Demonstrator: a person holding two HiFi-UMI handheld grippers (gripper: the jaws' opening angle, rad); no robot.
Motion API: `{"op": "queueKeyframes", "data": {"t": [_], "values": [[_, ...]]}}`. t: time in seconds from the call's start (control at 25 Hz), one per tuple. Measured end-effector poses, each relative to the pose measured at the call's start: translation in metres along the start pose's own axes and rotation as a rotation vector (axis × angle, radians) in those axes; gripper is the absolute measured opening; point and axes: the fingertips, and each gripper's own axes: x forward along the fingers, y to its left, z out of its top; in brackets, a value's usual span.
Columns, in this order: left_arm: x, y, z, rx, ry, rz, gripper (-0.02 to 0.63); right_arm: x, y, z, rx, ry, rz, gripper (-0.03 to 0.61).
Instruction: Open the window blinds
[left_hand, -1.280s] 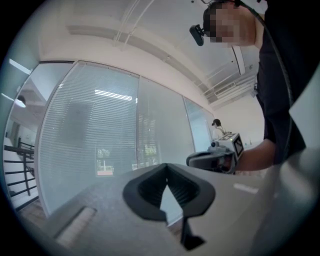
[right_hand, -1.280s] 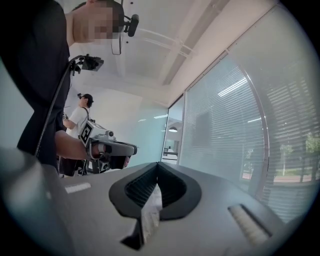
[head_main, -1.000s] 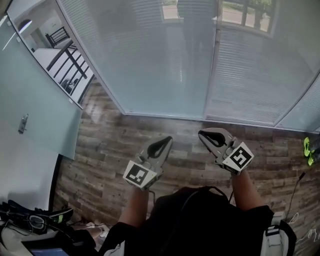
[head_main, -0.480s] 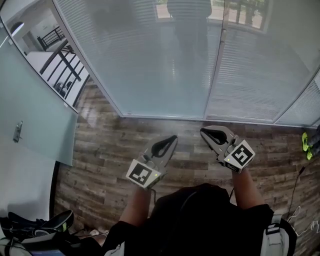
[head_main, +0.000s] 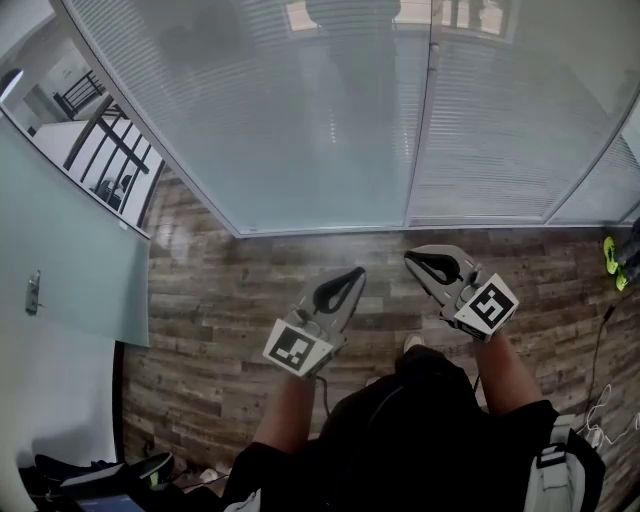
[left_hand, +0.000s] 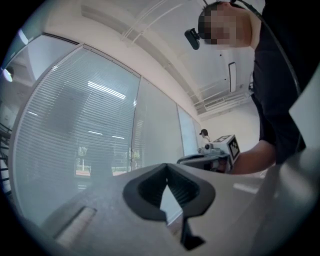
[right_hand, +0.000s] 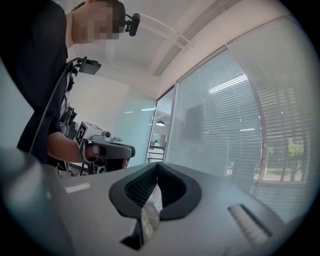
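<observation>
A person stands on a wood-plank floor facing the window blinds, holding two handheld grippers out in front of the body. The left gripper and the right gripper hang side by side over the middle of the floor, near each other but apart, both aimed at the glass. Each has its two jaws closed tip to tip with nothing between them. Each carries one marker cube. The blinds run along the floor's far edge, their slats lowered to the bottom frame. One upright frame bar splits them into two broad panels, and a third panel angles off at the far right corner. At the floor's left edge stands one frosted glass door with a single handle.
</observation>
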Motion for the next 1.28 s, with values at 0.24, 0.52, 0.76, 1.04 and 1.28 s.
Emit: {"op": "queueKeyframes", "data": {"t": [0.24, 0.52, 0.76, 1.04, 1.28], "values": [[0.016, 0.009, -0.013, -0.007, 0.038, 0.003, 0.005, 0.01, -0.017, 0.002, 0.023, -0.043, 0.01, 0.006], [0.046, 0.04, -0.015, 0.023, 0.065, 0.039, 0.005, 0.018, -0.061, -0.01, 0.05, -0.067, 0.015, 0.006], [0.072, 0.072, -0.018, 0.038, 0.096, 0.068, 0.005, 0.043, -0.101, -0.009, 0.043, -0.1, 0.043, 0.006], [0.103, 0.088, -0.012, 0.062, 0.134, 0.08, 0.005, 0.039, -0.144, -0.006, 0.051, -0.16, 0.036, 0.006], [0.133, 0.093, -0.014, 0.069, 0.146, 0.07, 0.005, 0.03, -0.173, -0.016, 0.055, -0.144, 0.034, 0.006]]}}
